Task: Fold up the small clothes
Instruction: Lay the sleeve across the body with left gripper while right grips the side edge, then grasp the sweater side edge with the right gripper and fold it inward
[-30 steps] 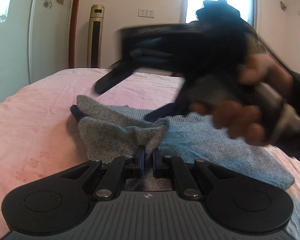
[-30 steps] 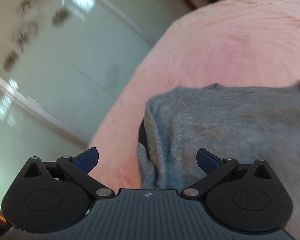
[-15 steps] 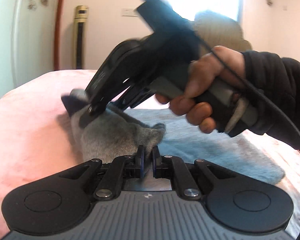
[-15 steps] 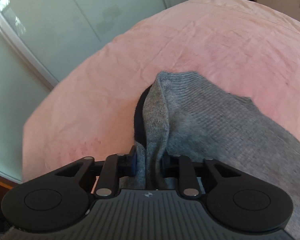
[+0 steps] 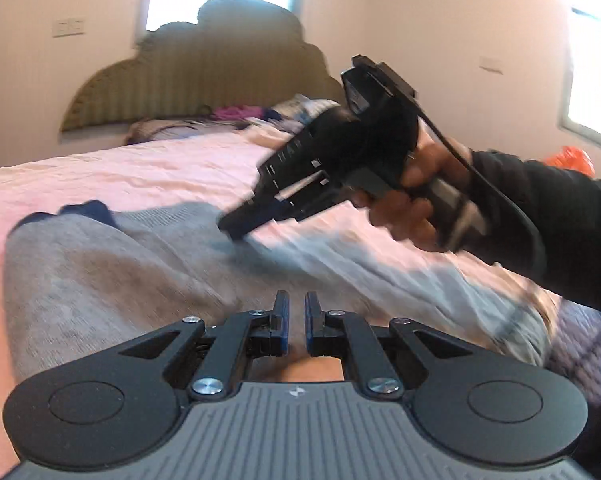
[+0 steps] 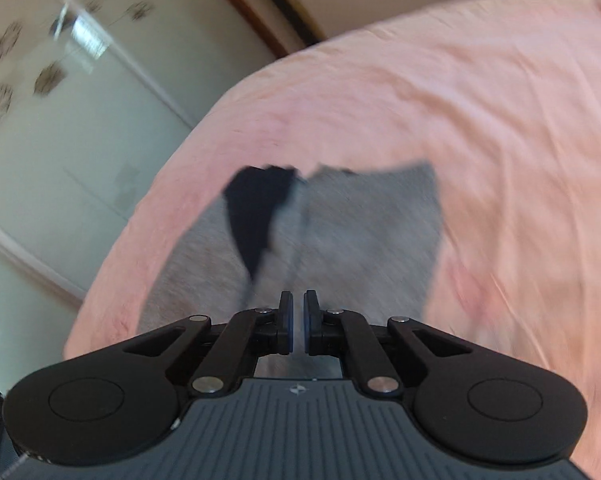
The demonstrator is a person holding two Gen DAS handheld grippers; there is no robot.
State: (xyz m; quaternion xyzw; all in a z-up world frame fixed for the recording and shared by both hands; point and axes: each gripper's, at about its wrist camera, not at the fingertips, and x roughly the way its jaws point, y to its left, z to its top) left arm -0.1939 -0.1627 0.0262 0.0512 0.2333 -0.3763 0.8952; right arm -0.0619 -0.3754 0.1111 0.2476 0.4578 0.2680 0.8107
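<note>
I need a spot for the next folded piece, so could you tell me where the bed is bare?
The pink bedspread lies bare between the grey garment and the headboard, and also beyond the garment's far edge toward the wardrobe doors. It is crowded by the headboard, where a clothes pile sits.

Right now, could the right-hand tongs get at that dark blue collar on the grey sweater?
Probably yes. The dark blue collar lies exposed just ahead of the right tongs, nothing between them. But they look clamped on the grey sweater, so they'd have to let go first.
</note>
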